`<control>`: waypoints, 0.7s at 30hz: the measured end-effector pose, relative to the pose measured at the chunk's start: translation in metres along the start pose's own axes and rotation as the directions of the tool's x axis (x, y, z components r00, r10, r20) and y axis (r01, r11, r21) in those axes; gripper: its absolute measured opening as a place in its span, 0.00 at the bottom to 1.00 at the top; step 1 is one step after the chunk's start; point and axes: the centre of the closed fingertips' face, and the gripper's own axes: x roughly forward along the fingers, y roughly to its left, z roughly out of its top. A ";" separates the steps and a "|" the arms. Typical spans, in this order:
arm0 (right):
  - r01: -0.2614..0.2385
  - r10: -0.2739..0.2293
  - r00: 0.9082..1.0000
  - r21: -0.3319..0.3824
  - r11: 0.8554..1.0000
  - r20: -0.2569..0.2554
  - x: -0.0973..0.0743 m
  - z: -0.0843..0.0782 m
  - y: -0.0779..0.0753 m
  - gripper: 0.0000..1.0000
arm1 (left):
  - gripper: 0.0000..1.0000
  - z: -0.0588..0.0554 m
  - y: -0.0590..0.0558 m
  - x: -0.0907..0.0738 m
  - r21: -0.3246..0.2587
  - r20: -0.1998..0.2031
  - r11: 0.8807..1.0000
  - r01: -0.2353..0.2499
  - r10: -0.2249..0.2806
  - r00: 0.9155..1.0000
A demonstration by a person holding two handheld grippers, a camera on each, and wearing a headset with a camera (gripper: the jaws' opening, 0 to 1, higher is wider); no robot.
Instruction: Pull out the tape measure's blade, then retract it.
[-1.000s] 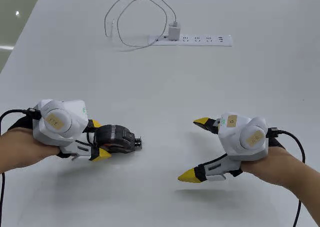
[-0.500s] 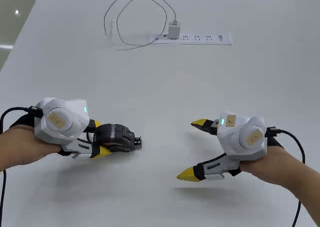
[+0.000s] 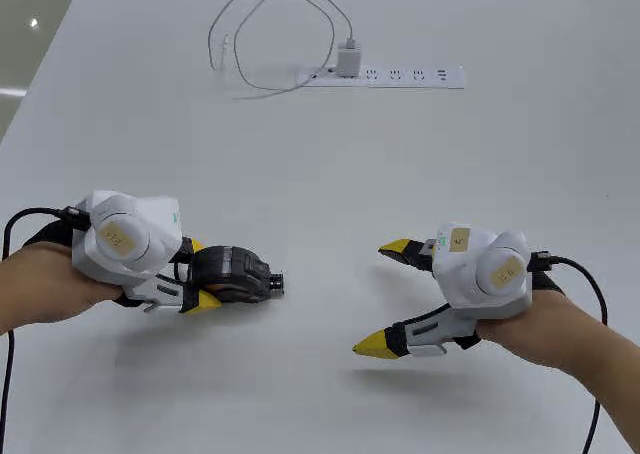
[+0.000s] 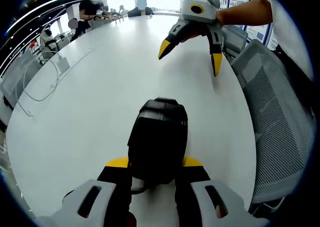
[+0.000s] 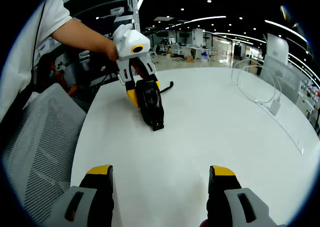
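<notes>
Black tape measure on white worktop
Left claw clamps it (blade in); right claw gapes wide, well apart.

Tape measure on table, my near left, between my left gripper's jaws. My right gripper well apart, rightward. Power strip far behind; cable loops to its left.

A: How does the right hand-held gripper stand?
B: Its yellow-tipped jaws are wide apart above the white bench, with nothing between them.
A: And beyond it?
B: The left hand-held gripper, in a person's hand, clamps a black tape measure whose nose points this way. A grey mesh chair stands at the left, and a white cable loops at the right.
</notes>
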 end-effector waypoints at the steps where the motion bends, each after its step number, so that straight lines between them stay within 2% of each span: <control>1: -0.001 0.001 1.000 0.000 1.000 -0.001 0.000 0.000 0.000 0.76 | 0.28 0.000 0.000 0.000 0.002 -0.001 1.000 0.002 -0.002 1.000; 8: -0.002 0.002 1.000 0.003 1.000 0.005 0.001 0.001 0.001 0.76 | 0.28 0.000 0.000 0.000 0.027 -0.010 1.000 0.017 -0.016 1.000; 16: -0.004 0.004 0.999 0.018 1.000 0.033 0.005 0.007 -0.003 0.71 | 0.28 -0.001 0.000 0.001 0.010 -0.014 1.000 0.020 -0.020 1.000; 21: -0.012 0.011 0.999 0.015 1.000 0.048 0.013 0.013 -0.005 0.69 | 0.28 -0.002 0.000 0.001 0.010 -0.030 1.000 0.021 -0.021 0.999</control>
